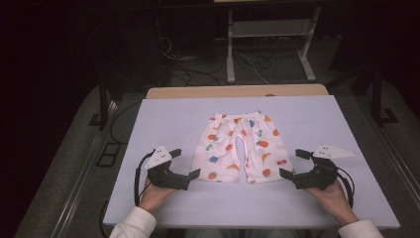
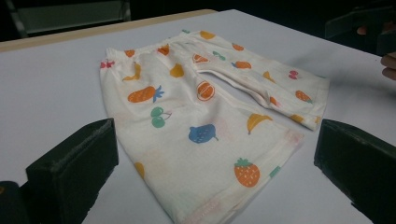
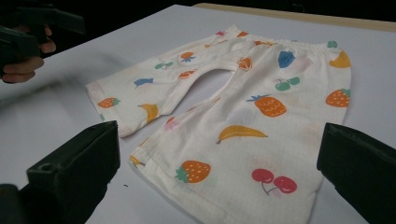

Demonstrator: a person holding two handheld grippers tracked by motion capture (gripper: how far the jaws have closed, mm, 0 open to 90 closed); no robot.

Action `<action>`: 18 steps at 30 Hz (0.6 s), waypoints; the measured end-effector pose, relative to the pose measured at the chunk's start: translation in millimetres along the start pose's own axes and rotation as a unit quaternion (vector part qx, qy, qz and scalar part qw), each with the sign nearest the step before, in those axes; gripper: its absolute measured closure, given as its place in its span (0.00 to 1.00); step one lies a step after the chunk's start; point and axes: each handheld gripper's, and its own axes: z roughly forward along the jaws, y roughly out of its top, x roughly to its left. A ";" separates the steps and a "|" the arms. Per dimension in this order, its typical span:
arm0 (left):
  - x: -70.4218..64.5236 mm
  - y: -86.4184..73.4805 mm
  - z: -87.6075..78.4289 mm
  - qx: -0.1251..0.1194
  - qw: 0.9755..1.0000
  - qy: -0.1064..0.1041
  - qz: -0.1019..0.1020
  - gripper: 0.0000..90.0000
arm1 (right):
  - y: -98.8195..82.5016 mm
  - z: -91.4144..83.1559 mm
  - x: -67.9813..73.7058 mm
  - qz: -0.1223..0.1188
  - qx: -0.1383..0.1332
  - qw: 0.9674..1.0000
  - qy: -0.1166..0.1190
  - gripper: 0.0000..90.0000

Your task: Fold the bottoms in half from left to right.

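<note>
A small pair of white trousers with a coloured fruit print lies flat on the pale table, waistband away from me, both legs toward me. My left gripper rests on the table just left of the left leg's hem, jaws wide open and empty. My right gripper sits just right of the right leg's hem, also wide open with nothing between its jaws. In the left gripper view the trousers lie ahead between the two pads. The right gripper view shows the trousers the same way.
The pale board lies on a wooden tabletop whose far edge shows behind it. Beyond stand white frame legs and cables on a dark floor. Bare table surrounds the trousers on every side.
</note>
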 end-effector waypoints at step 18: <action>-0.1 0.2 -0.4 0.000 1.000 -0.005 0.000 0.00 | 1.1 -2.2 1.9 -0.007 -0.002 1.000 0.007 0.00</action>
